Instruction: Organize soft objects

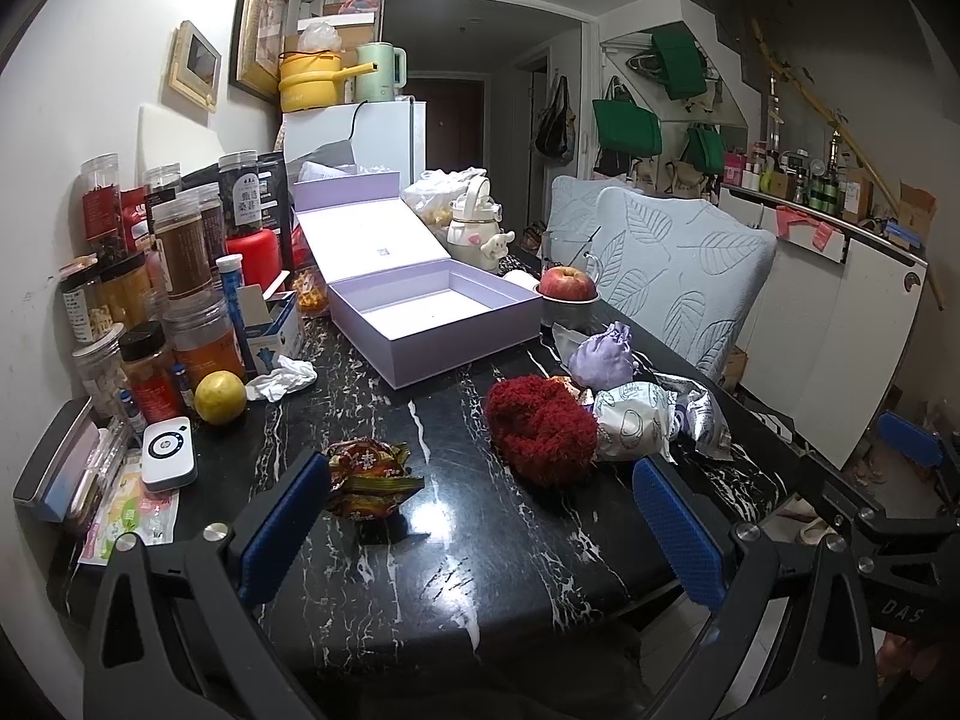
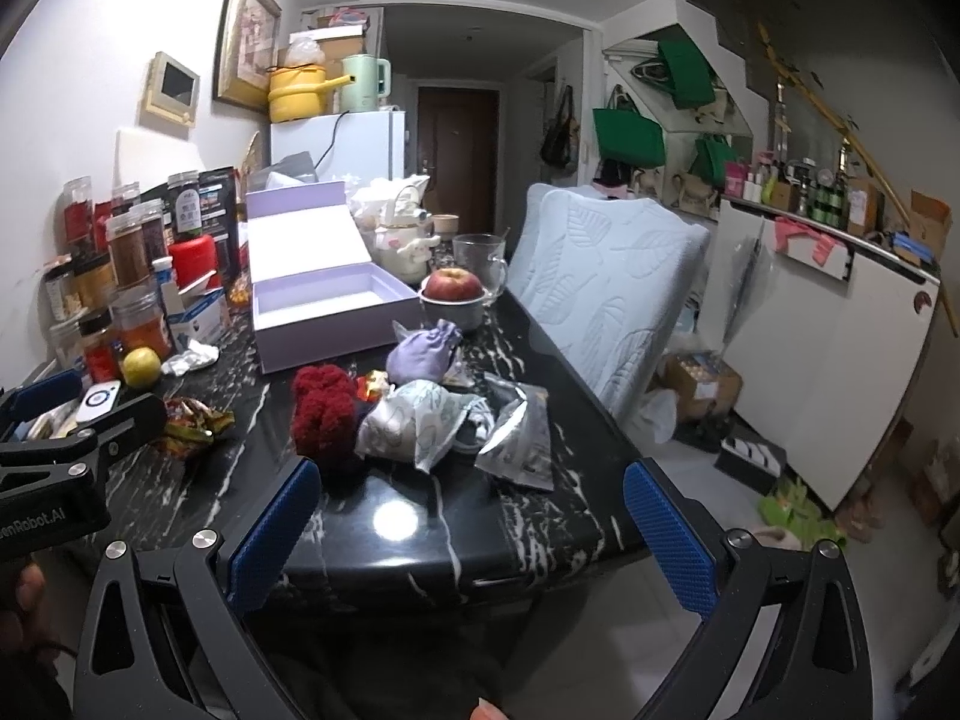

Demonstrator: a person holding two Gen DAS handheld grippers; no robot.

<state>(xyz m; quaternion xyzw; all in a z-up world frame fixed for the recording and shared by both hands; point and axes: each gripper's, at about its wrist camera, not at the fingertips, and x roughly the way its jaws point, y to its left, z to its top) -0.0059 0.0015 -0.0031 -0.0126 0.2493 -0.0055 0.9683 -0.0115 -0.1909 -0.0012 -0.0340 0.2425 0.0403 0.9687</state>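
Above the black marbled table point(image 1: 456, 540), hovering with both grippers, left point(image 1: 474, 516) and right point(image 2: 474, 516), spread wide and empty; lying near the open lavender box point(image 1: 438, 324): red fluffy bundle point(image 1: 540, 426), lilac pouch point(image 1: 600, 351), leaf-print pouch point(image 1: 630, 420).

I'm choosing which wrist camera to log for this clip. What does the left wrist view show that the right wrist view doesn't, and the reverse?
Only the left wrist view: the grey metal tin at the table's left edge, seen whole, and the right gripper at its right border.

Only the right wrist view: the cardboard box on the floor beyond the table, and the left gripper at its left border.

Both: the open lilac gift box, fuzzy red yarn ball, lilac drawstring pouch and red apple.
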